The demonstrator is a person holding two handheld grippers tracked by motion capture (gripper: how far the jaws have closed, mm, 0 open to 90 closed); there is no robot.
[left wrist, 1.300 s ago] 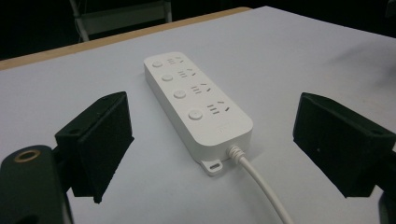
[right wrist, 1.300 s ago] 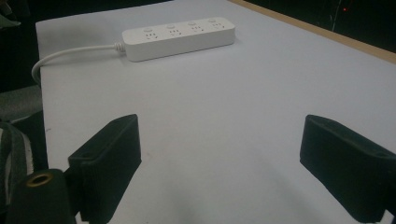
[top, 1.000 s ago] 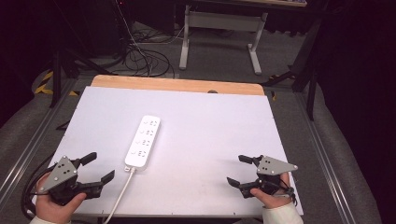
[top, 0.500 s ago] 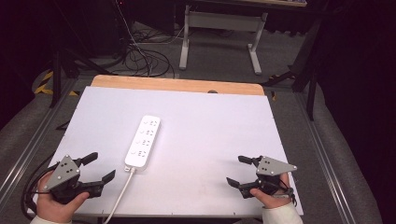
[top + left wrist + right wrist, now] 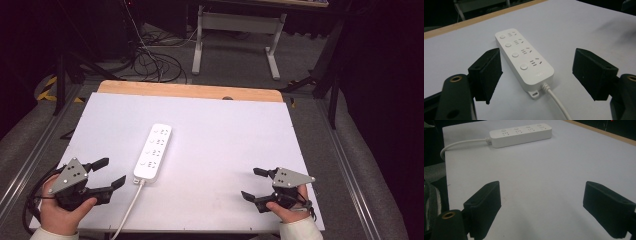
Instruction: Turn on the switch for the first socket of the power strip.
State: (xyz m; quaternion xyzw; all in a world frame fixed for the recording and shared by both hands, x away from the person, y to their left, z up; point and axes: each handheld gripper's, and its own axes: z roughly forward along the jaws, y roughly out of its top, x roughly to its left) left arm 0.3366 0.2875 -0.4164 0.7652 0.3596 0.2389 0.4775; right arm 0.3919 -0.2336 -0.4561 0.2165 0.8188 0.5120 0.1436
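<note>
A white power strip (image 5: 152, 152) with several sockets lies near the middle of the white table top (image 5: 225, 130), and its white cord (image 5: 127, 210) runs off the near edge. My left gripper (image 5: 111, 171) is at the near left, pointing at the strip's cord end (image 5: 536, 82), a short way off. It is open; its jaws have just been closing a little, with nothing between the pads (image 5: 487, 72). My right gripper (image 5: 251, 183) rests at the near right, open and empty. The strip (image 5: 520, 133) lies far ahead of my right gripper (image 5: 544, 205).
A bare wooden strip (image 5: 190, 91) borders the table's far side. Beyond it on the floor are tangled cables (image 5: 150, 60) and a grey desk frame (image 5: 235, 30). Metal rails (image 5: 350, 165) run along both table sides.
The left gripper's jaws stand a little narrower and the hand has shifted very slightly. The right gripper and the power strip have not moved.
</note>
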